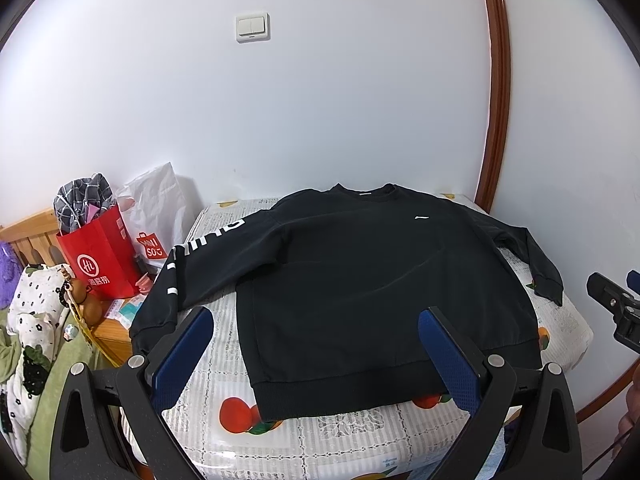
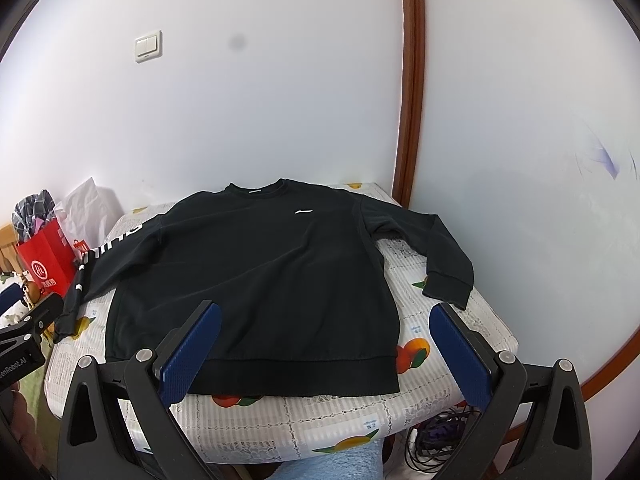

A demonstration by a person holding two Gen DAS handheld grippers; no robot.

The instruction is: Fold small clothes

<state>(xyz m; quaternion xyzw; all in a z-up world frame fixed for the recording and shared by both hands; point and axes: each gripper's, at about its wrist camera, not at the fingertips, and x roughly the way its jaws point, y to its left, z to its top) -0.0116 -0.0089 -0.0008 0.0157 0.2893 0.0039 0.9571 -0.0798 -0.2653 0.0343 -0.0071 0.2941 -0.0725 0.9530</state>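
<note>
A black long-sleeved sweatshirt (image 1: pixel 360 272) lies flat and face up on a fruit-patterned table (image 1: pixel 320 432), collar at the far side, both sleeves spread out. The left sleeve (image 1: pixel 176 272) has white lettering and hangs over the table's left edge. The sweatshirt also shows in the right wrist view (image 2: pixel 260 272). My left gripper (image 1: pixel 316 320) is open and empty, held above the hem. My right gripper (image 2: pixel 324 316) is open and empty, above the hem's right part. The right gripper also shows at the right edge of the left wrist view (image 1: pixel 616 304).
A red paper bag (image 1: pixel 100 256) and a white plastic bag (image 1: pixel 156 208) stand on a wooden cabinet left of the table. A white wall is close behind and to the right. Cables (image 2: pixel 432 440) lie on the floor by the table's front right.
</note>
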